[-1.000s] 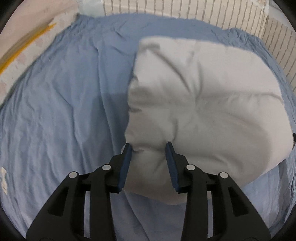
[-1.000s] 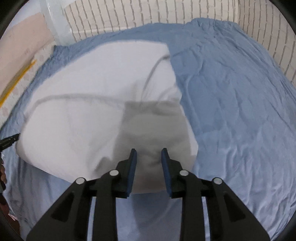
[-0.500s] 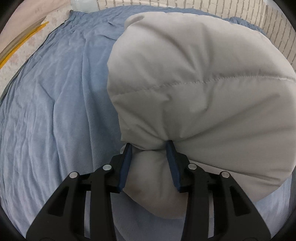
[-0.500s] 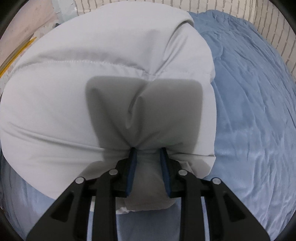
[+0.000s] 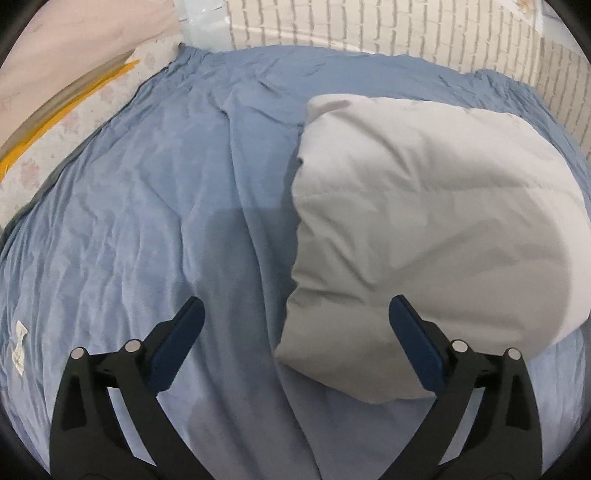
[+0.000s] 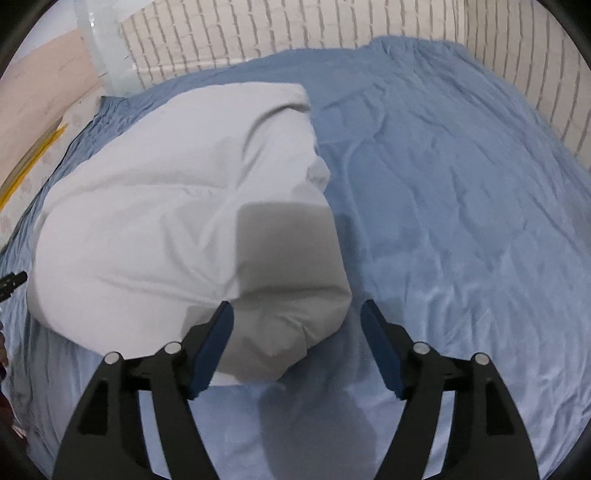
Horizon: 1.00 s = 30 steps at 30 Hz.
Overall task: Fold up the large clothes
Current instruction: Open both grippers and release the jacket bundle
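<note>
Both claws point steeply downward. The left claw (image 5: 296,308) has just been opening, its jaws spread wide and gripping nothing. The right claw (image 6: 296,313) has likewise just been opening, pads pressing nothing.

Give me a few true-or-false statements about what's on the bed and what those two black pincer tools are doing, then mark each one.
1. The puffy white garment lies on a blue sheet. True.
2. The left gripper is clamped on the garment. False: its jaws have just been opening and stand wide, pressing nothing.
3. The right gripper is open. True: its jaws have just been opening, with the garment's near corner between them, unpinched.
4. The wall behind the bed is bare wood. False: it has a pale brick pattern.
5. The garment is spread flat. False: it sits bundled in a thick fold.
</note>
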Motion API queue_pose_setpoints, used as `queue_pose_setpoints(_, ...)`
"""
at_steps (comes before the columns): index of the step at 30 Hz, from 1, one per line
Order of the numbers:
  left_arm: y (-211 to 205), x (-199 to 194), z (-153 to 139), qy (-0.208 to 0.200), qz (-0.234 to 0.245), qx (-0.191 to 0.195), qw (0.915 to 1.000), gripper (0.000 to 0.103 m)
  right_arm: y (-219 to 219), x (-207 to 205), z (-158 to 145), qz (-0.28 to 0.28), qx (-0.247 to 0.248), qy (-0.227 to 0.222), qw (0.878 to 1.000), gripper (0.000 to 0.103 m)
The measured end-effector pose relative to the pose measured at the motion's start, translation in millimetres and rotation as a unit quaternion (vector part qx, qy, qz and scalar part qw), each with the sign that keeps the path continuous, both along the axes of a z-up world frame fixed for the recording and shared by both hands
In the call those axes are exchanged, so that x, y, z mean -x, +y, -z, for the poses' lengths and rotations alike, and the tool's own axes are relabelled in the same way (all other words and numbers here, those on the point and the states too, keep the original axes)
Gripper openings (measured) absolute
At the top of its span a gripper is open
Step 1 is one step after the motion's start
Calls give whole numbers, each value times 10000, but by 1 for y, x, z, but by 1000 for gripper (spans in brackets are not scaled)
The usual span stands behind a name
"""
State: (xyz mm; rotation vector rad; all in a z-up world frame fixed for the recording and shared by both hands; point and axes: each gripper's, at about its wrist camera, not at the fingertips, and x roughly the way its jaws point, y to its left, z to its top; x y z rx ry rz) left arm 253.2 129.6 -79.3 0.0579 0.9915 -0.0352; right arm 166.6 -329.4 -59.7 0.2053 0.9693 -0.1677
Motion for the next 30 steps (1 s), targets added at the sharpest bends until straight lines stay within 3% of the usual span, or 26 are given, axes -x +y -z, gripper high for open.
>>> queue_pose_setpoints(2, 3, -4, 3, 75, -76, 105, 9999, 99, 4, -5, 3, 32, -17, -60, 10000, 84)
queue_pose_setpoints(6, 4, -12, -1, 49, -102, 80, 9999, 100, -1, -22, 8, -56, -130, -164, 9998, 86)
queue_pose_setpoints(9, 2, -17, -1, 58, 3, 18, 10000, 100, 0, -37, 19, -145, -186, -5, 9997, 90)
queue_pose_setpoints(15, -6, -25, 4, 99, 59, -36, 9999, 100, -1, -40, 46, -261, -974, 197, 9947, 95)
queue_pose_setpoints(18, -5, -25, 7, 112, 9, 59, 9999, 100, 26, -35, 44, -850, -635, 267, 9940, 93)
queue_pose_setpoints(22, -5, -27, 6, 122, 4, 79, 9999, 100, 41, -32, 35, -1134, -453, 341, 9919, 91)
queue_pose_setpoints(25, 1, -16, 9, 131, 34, 114, 9998, 100, 39, -37, 44, -1041, -320, 458, 9930, 93)
queue_pose_setpoints(27, 6, -11, 5, 125, 61, 119, 9998, 100, 31, -43, 51, -862, -389, 495, 9943, 101)
queue_pose_setpoints(30, 8, -11, 5, 135, 102, 66, 9998, 100, 21, -50, 63, -582, -958, 603, 9919, 102)
